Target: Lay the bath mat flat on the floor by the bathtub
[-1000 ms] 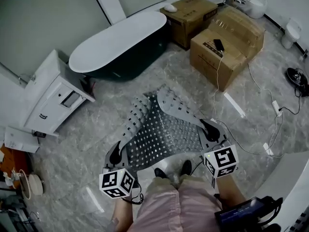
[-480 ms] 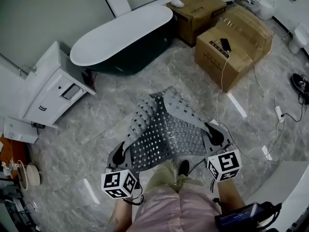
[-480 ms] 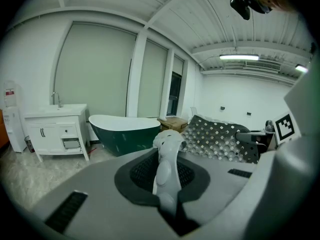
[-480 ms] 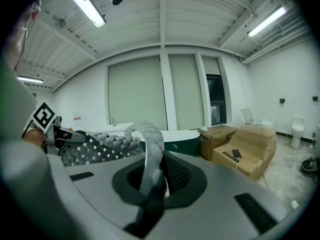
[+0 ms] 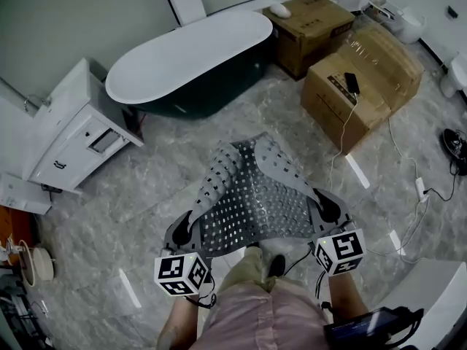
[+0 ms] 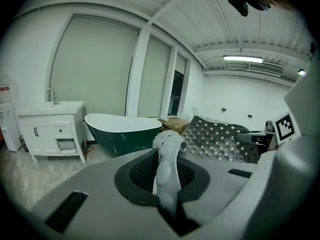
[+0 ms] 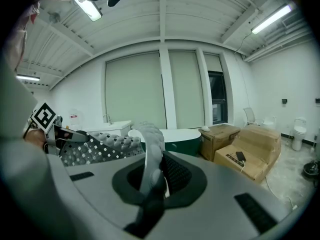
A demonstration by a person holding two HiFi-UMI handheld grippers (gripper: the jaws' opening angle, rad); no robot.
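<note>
1. Bath mat [image 5: 248,199] is slung in the air between the two grippers, just ahead of the person's legs; well apart from the bathtub [image 5: 191,55], with bare floor [image 5: 164,148] between them.
2. Left gripper [image 5: 182,228]: jaws pinching the near left corner of the mat; in the left gripper view the rubbery edge stands up between the pads.
3. Right gripper [image 5: 328,208]: jaws clamped on the near right corner in the same way; the knobbly edge runs straight out from between them.
4. Mat is not flat; both long sides curl inward over the middle and the far end droops; whether that end touches the floor I cannot tell.
5. Step in hand, as I judge it: carrying the mat toward the tub; the laying itself not yet begun.
6. Next move calls for: bringing it alongside the tub; lowering the far end first; drawing the grippers back and apart so the curled sides unroll; letting go only once it lies flat; staying clear of the white cabinet [image 5: 73,133] and the cardboard boxes [image 5: 365,79].
</note>
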